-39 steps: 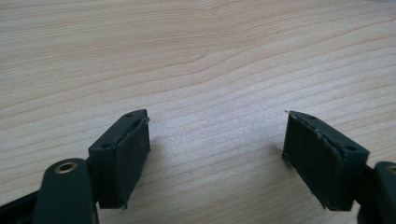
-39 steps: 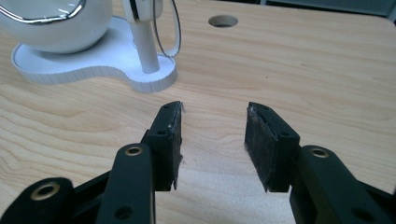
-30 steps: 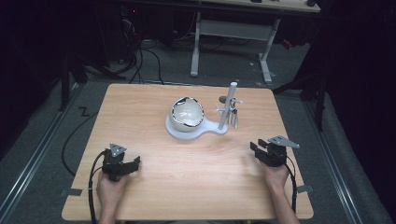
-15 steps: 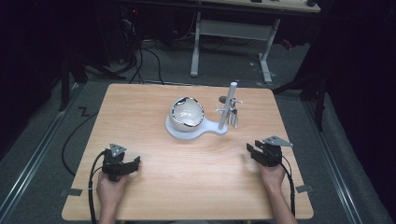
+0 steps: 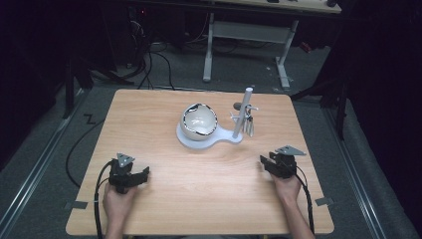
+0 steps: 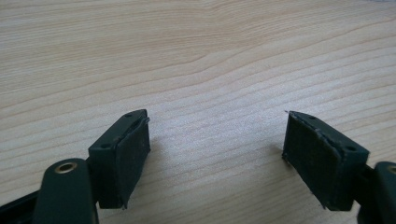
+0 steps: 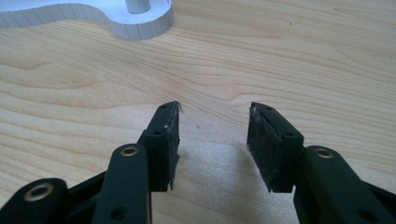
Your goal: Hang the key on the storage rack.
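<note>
Both my grippers, left gripper [image 5: 142, 174] and right gripper [image 5: 263, 163], sit released, low in frame; I should approach the bowl [image 5: 198, 121] at centre slowly, squarely.

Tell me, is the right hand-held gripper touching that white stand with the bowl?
Apart. In the high view, bare wood lies between the right hand-held gripper and the white stand; its jaws stand open, having just opened, nothing between them.

Left tool [image 5: 141, 175] and right tool [image 5: 264, 164] rest low, jaws apart, empty.
</note>
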`<action>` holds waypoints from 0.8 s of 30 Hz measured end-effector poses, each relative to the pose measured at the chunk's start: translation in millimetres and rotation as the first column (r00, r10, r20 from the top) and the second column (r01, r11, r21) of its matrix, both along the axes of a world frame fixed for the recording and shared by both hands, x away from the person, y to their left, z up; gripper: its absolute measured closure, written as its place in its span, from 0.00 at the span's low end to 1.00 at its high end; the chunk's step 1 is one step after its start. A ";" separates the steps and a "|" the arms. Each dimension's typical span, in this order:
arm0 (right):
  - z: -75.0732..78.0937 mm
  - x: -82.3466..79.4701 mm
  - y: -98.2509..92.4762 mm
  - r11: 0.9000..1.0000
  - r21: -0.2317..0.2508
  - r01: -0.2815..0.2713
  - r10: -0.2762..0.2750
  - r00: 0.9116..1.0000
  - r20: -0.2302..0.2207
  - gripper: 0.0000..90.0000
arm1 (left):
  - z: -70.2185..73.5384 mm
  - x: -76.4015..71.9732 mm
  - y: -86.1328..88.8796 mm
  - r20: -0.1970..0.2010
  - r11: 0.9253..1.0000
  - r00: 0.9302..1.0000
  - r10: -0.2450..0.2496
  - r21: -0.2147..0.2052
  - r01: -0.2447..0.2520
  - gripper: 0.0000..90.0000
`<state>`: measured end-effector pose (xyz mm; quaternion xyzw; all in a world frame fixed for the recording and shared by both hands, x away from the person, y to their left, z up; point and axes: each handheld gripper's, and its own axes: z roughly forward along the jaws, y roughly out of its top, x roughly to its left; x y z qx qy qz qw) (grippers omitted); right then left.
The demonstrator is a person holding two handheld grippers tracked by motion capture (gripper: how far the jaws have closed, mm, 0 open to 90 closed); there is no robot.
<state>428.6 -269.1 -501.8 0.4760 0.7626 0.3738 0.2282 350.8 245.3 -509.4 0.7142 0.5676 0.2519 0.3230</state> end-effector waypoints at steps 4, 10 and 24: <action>-0.1 -0.3 1.5 1.000 -0.004 0.001 -0.001 1.000 -0.006 0.60 | 0.0 0.0 0.0 0.000 1.000 1.000 0.000 0.000 0.000 0.26; -0.7 0.0 5.5 0.999 -0.044 -0.003 0.002 1.000 -0.010 0.57 | 0.0 0.0 0.0 0.000 1.000 1.000 0.000 0.000 0.000 0.26; -1.9 3.5 5.3 0.998 -0.055 0.008 -0.011 0.998 -0.055 0.46 | 0.0 0.0 0.2 0.000 1.000 1.000 -0.001 -0.001 0.001 0.26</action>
